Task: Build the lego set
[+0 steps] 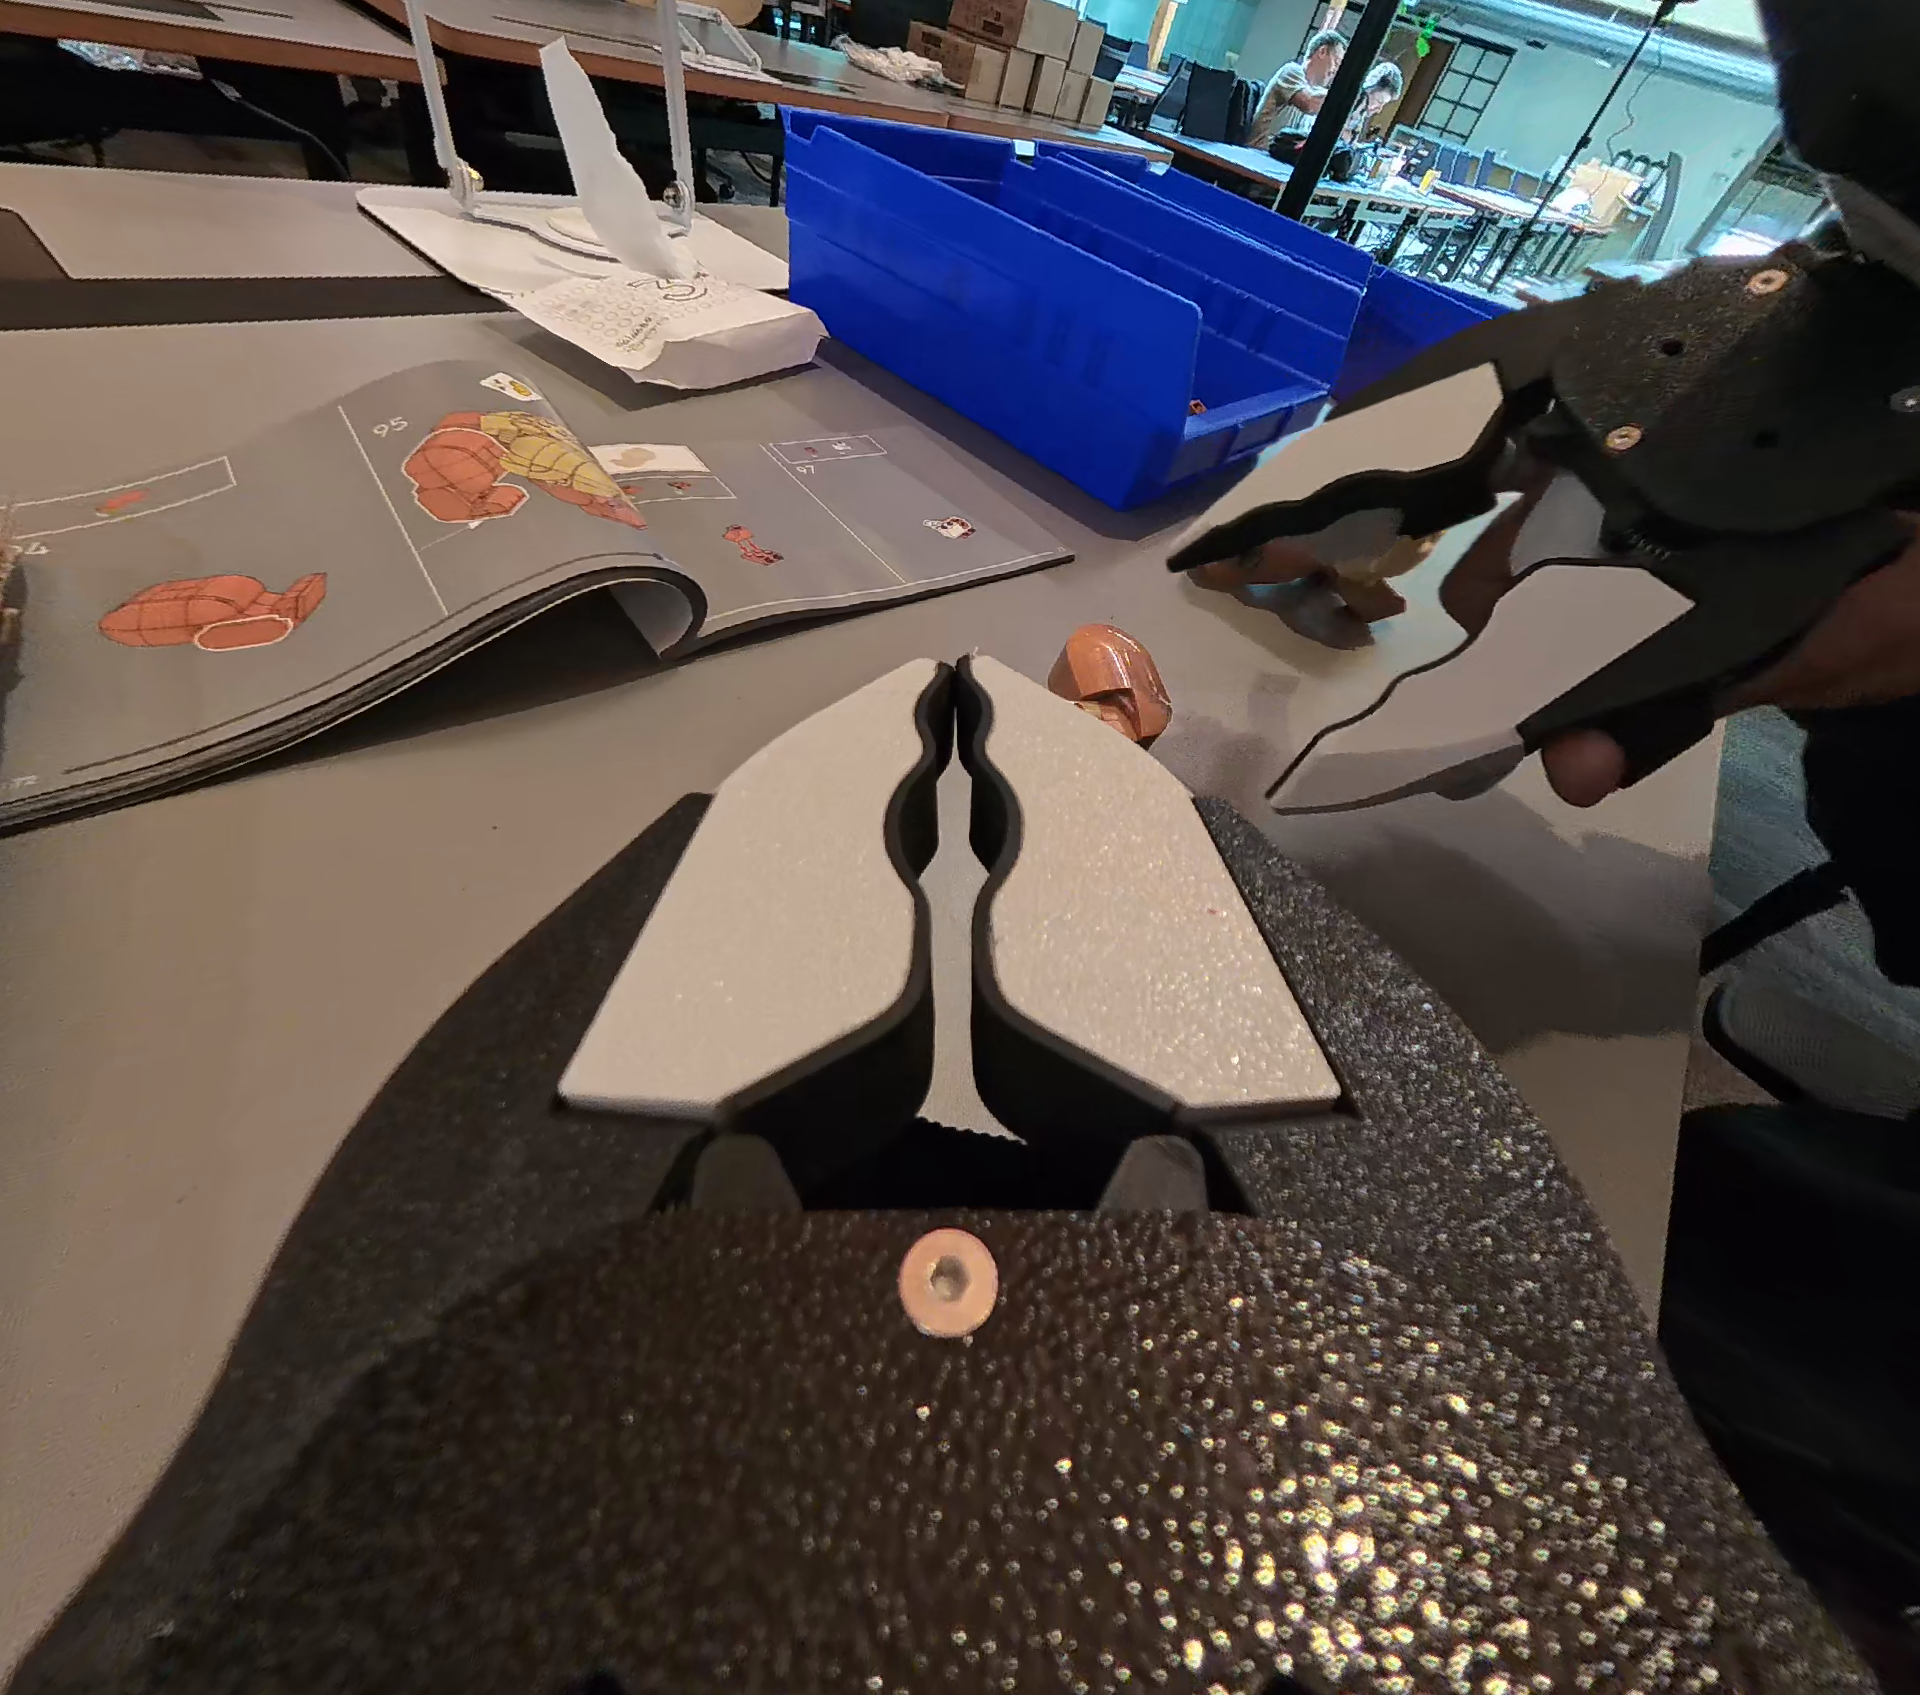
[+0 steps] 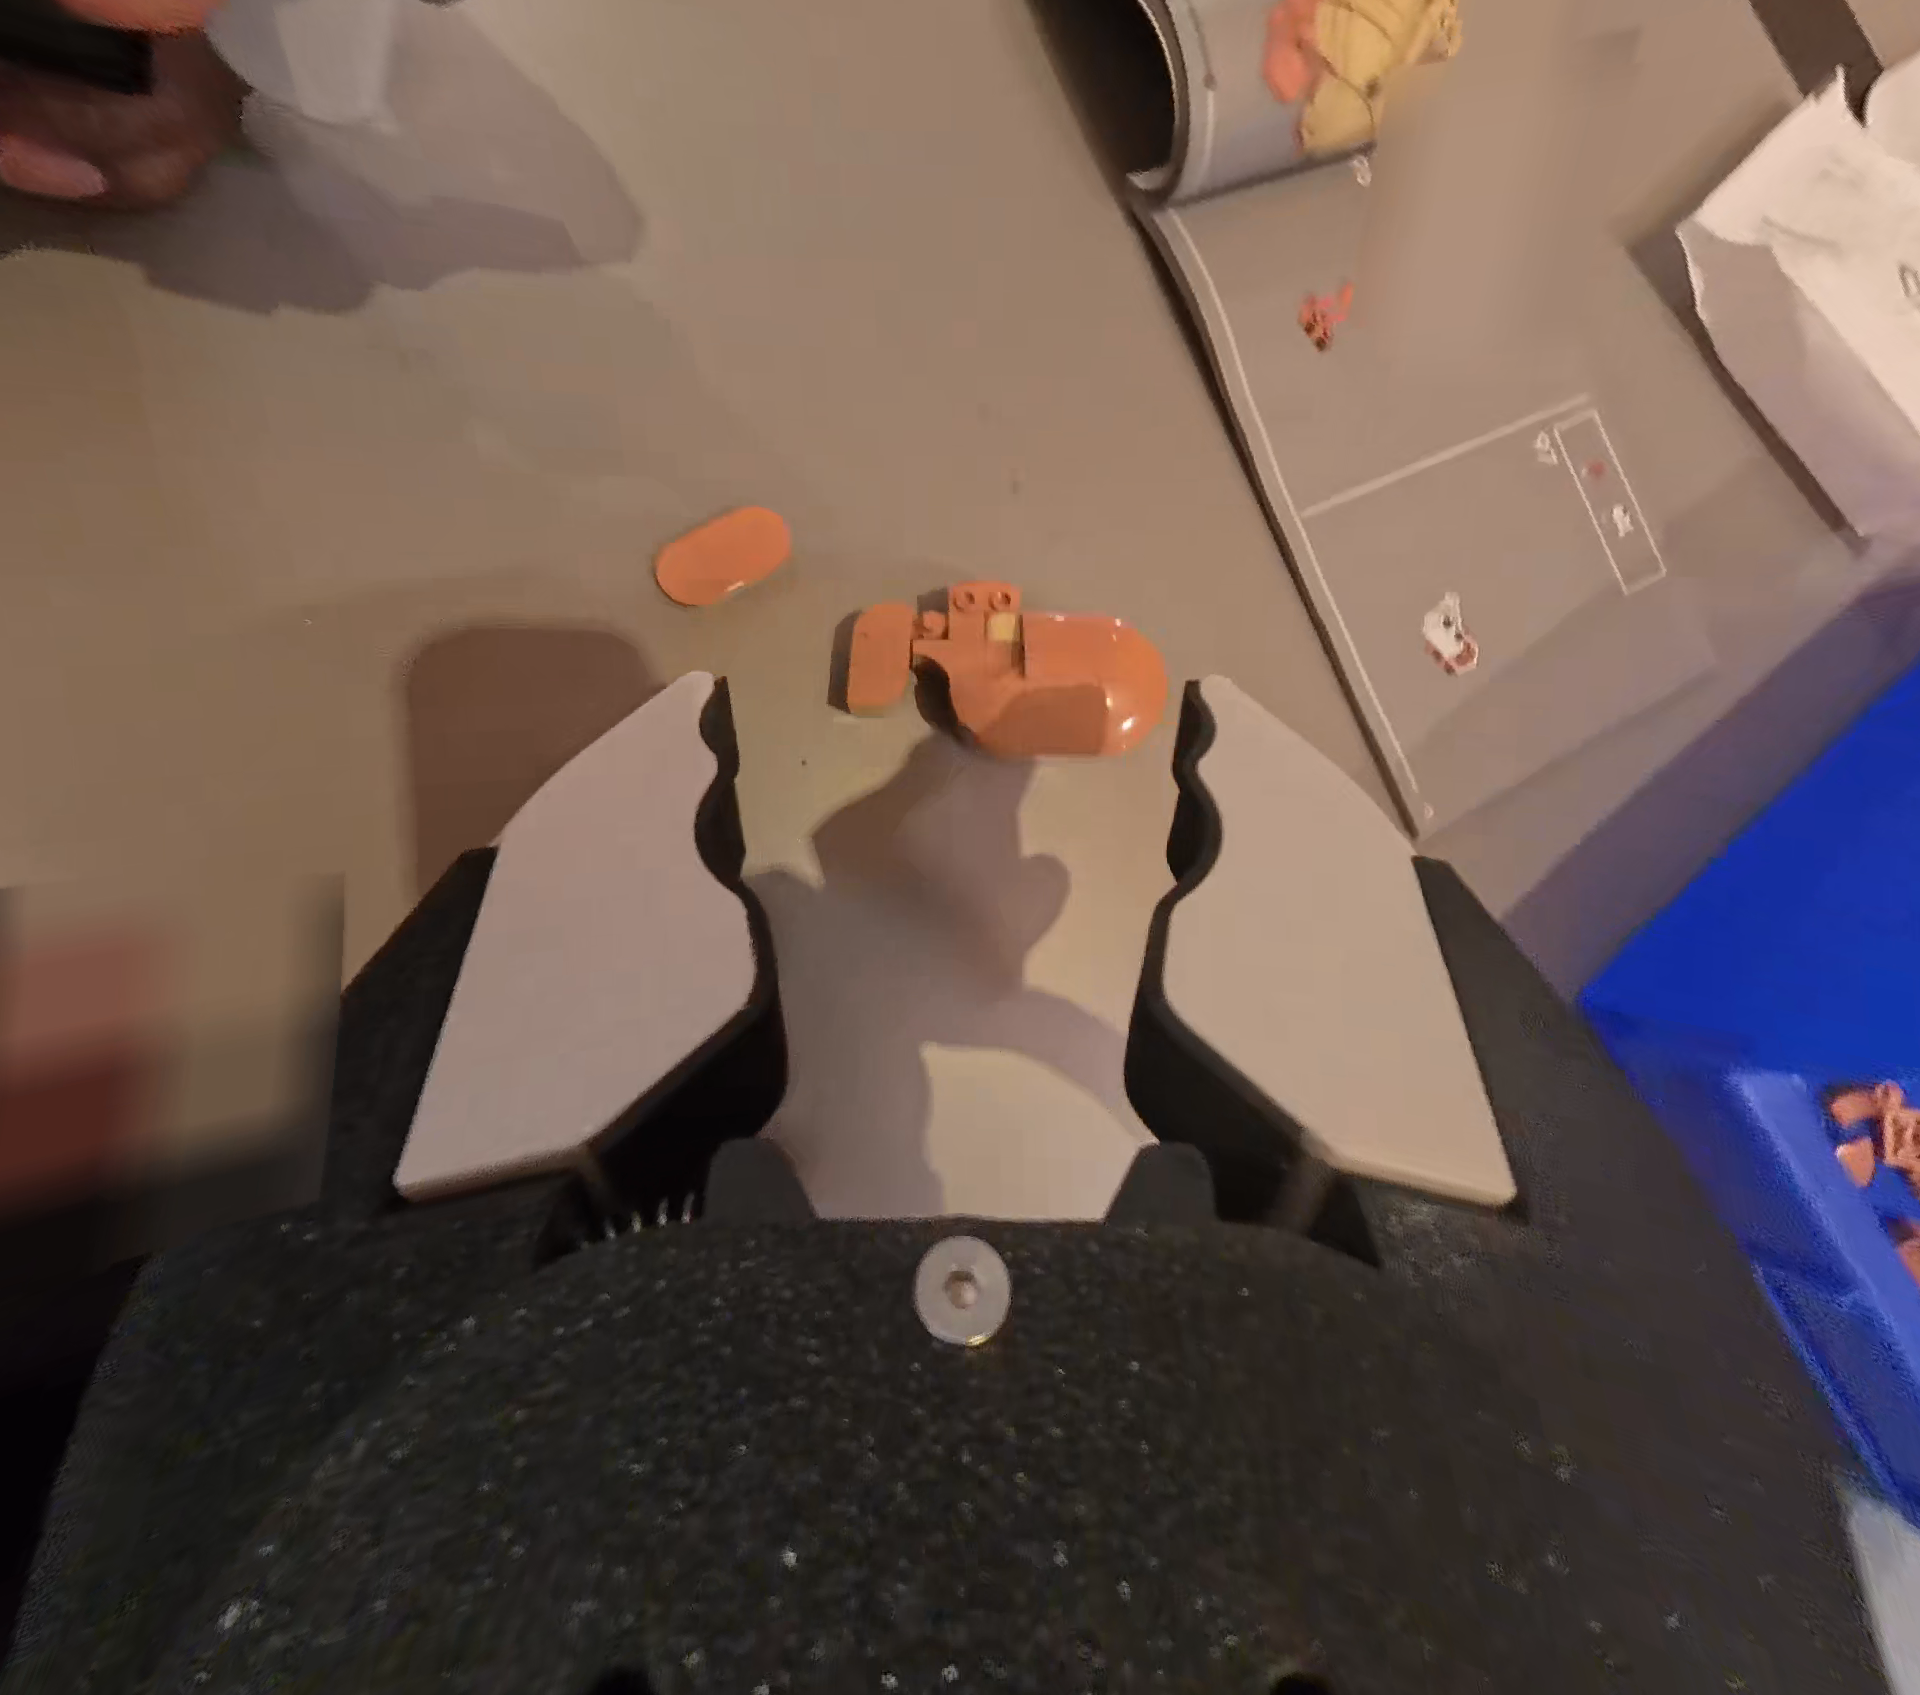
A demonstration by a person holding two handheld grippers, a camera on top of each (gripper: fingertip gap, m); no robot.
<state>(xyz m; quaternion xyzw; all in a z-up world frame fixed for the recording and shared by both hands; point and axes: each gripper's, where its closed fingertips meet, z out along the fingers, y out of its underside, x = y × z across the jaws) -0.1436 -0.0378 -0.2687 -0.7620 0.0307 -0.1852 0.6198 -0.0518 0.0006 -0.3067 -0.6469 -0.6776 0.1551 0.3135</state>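
right gripper [image 2: 956, 700] spread, nothing gripped | orange brick piece [image 2: 1023, 679] seen mid-frame between tips, bare table around | left gripper [image 1: 956, 679] pressed together, empty

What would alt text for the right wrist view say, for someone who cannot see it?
An open two-finger gripper hovers over a grey table, just short of a small orange brick assembly lying untouched. A flat orange oval piece lies nearby, an open instruction booklet and blue bin at right.

An open booklet [image 1: 540, 523] lies on the table [image 1: 260, 970], a bin [image 1: 1039, 315] to its right. Behind the booklet sits a paper bag [image 1: 675, 331]; before it, a small brick assembly [image 1: 1107, 679].
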